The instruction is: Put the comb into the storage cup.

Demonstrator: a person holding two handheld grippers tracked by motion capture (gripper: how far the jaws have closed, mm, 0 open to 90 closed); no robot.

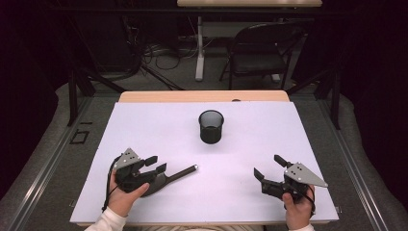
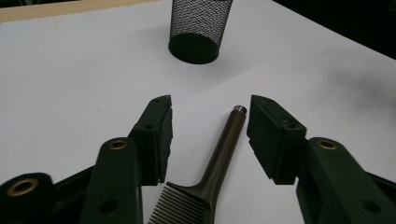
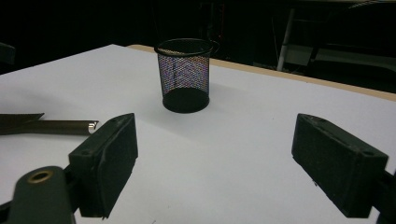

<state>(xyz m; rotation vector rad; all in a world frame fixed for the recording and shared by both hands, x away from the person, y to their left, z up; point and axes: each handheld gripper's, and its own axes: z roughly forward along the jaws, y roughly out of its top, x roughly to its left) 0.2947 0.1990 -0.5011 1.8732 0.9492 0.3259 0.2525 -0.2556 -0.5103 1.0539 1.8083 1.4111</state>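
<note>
Comb [image 2: 212,172] teeth cut off, probably.

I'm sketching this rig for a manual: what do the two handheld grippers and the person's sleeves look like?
Both the left gripper and the right gripper are black, with blocky jaws, brass-coloured pivot rings and a grey three-cornered plate on top. A black cable trails from each. The sleeves are white.

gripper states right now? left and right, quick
Left gripper: open, jaws either side of the comb handle, not clamped on it.
Right gripper: open, holding nothing, facing the mesh cup.
</note>
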